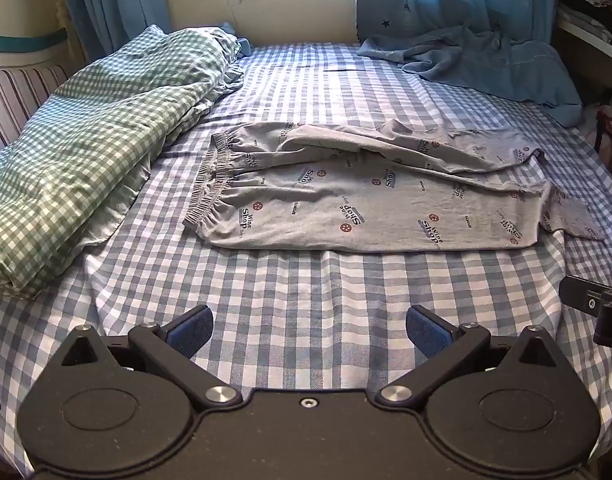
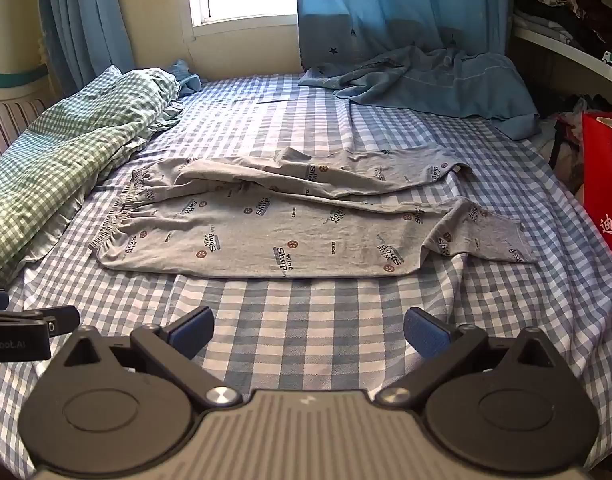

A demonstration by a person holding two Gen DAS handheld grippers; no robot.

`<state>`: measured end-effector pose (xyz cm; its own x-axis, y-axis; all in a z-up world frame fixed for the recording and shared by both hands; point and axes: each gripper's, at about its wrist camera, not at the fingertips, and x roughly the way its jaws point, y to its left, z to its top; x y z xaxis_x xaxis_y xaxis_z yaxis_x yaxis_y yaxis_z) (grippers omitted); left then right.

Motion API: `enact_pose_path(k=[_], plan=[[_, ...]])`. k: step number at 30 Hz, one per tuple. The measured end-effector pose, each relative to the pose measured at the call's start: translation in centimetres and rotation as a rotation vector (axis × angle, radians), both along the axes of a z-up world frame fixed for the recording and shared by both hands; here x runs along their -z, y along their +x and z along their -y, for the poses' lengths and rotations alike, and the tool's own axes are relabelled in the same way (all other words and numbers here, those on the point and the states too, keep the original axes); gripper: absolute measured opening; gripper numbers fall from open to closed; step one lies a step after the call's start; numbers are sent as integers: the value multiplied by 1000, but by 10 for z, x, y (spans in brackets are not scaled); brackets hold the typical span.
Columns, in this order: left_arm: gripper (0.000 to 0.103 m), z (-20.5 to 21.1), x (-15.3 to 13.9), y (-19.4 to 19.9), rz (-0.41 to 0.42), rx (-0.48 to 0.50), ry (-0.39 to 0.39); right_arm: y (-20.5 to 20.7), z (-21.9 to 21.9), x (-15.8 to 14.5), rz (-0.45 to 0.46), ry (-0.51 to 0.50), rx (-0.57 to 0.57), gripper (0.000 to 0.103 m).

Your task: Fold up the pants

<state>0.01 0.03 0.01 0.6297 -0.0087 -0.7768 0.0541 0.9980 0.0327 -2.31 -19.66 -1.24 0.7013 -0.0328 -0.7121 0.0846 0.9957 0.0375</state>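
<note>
Grey printed pants (image 1: 370, 196) lie across the blue checked bed sheet (image 1: 306, 292), waistband at the left, leg ends at the right; the far leg is rumpled and partly overlaps the near one. They also show in the right wrist view (image 2: 306, 232). My left gripper (image 1: 309, 330) is open and empty, held above the sheet short of the pants' near edge. My right gripper (image 2: 309, 330) is open and empty, also short of the near edge. Part of the right gripper shows at the right edge of the left wrist view (image 1: 598, 312).
A green checked duvet (image 1: 85, 152) is heaped along the left of the bed. A blue towel-like cloth (image 1: 486, 64) lies at the far right under blue curtains (image 2: 386, 4). A red bag (image 2: 604, 188) and shelves with clothes (image 2: 566, 12) stand to the right.
</note>
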Motion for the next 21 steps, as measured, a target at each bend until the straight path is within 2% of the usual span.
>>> enact_pose_path(k=[21], plan=[[102, -1, 0, 0, 1, 1, 6, 2, 0, -1, -9, 9, -1, 103]])
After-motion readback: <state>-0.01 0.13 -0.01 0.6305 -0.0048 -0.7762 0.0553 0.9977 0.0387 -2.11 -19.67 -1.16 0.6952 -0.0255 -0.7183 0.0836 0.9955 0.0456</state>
